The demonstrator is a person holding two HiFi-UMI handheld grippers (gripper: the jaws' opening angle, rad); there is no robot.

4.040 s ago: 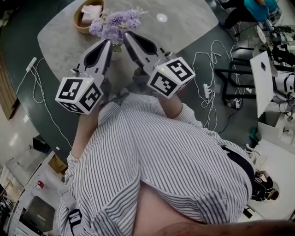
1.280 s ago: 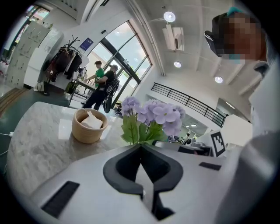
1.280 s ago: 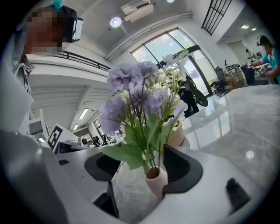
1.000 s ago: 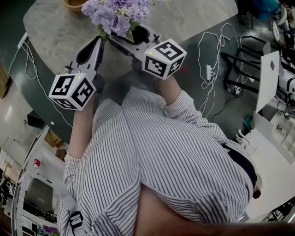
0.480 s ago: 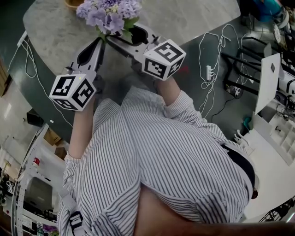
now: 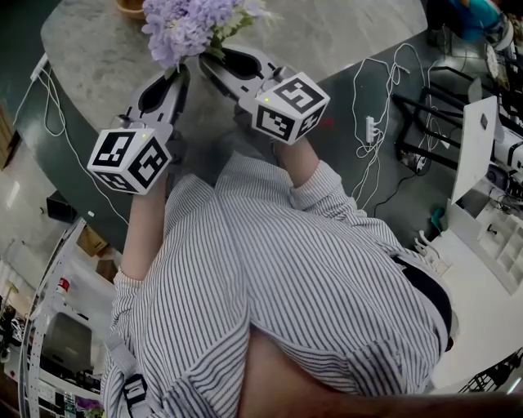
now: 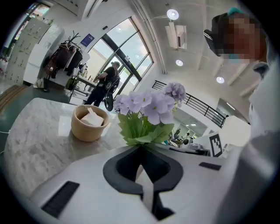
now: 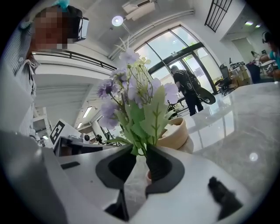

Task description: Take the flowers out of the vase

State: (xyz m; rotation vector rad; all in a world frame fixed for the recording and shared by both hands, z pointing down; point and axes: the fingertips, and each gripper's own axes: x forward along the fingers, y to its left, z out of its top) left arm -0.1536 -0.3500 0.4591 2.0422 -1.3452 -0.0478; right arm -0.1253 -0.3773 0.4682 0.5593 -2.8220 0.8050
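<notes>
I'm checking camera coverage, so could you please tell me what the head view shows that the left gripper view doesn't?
Only the head view: white cables and a power strip on the dark floor. Only the left gripper view: a person by the glass doors and ceiling lights. Both: the purple flowers, the marble table and the tan bowl.

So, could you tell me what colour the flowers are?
Pale purple flowers; best in the left gripper view.

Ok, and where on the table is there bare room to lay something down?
Bare marble table lies right of the flowers, and more left of the left gripper. It is crowded at the flowers, where the right gripper, its jaws just closing on them, meets the left, with the bowl behind.
</notes>
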